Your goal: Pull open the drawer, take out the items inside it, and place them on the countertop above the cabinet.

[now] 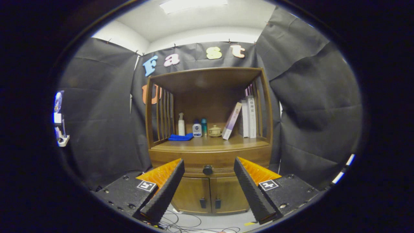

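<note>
Hovering in front of the cabinet, the gripper [209, 168] is standing wide open w/ nothing between its fingers; both fingers are reaching fwd, apart from any surface.

Near: cables [181, 221] are lying loose on the floor below the fingers.

Just beyond the fingertips: the drawer [210, 158] is sitting shut, front flush w/ the cabinet [210, 142]. One round dark knob [207, 169] is showing in the gap between the two fingers, roughly centred. Contents of drawer are hidden, can't count items yet. Below the drawer, 2 cupboard doors [210, 194], each carrying 1 small dark handle.

Step in hand, as I'm judging it: the very start, approach to the knob. Nothing pulled, nothing taken out. Next move is calling for going straight fwd till the knob is sitting between the pads, closing on it, then pulling back level so the drawer is sliding out w/o twisting. Knob is small and round, so grip could be slipping if off-centre.

Farther: the countertop [210, 144] above the drawer, the drop spot, is showing a bare front strip. Further back on it: 1 blue cloth [180, 137], folded; 1 white pump bottle [181, 125]; 2 small bottles [197, 129] side by side; 1 small lidded pot [215, 131]; 1 book leaning [232, 120] against approx 3 upright books [250, 118], exact count unclear. Placing items will be needing the free front strip.
</note>
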Demonstrator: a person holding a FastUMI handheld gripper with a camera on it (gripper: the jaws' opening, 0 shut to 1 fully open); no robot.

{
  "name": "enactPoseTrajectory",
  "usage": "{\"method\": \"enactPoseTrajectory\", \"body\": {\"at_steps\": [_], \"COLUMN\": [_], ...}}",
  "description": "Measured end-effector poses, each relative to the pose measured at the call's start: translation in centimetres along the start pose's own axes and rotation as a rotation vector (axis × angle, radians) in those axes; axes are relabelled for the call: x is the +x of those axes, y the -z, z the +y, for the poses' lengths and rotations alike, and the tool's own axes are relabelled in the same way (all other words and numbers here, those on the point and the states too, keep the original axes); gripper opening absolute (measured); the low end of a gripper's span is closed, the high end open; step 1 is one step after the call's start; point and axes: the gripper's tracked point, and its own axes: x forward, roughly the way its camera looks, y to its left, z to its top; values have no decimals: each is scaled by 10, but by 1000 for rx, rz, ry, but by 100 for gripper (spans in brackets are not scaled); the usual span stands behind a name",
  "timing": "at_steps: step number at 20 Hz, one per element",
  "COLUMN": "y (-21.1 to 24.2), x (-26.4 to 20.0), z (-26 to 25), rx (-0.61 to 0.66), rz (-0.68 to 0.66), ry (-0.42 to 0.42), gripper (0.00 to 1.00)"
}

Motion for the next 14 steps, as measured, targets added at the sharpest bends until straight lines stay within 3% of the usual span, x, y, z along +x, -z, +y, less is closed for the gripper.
{"method": "enactPoseTrajectory", "body": {"at_steps": [8,14], "y": [39,87], "x": [97,164], "z": [8,0], "rx": [-10,-35], "rz": [48,108], "ry": [-1,7], "gripper": [98,84]}}
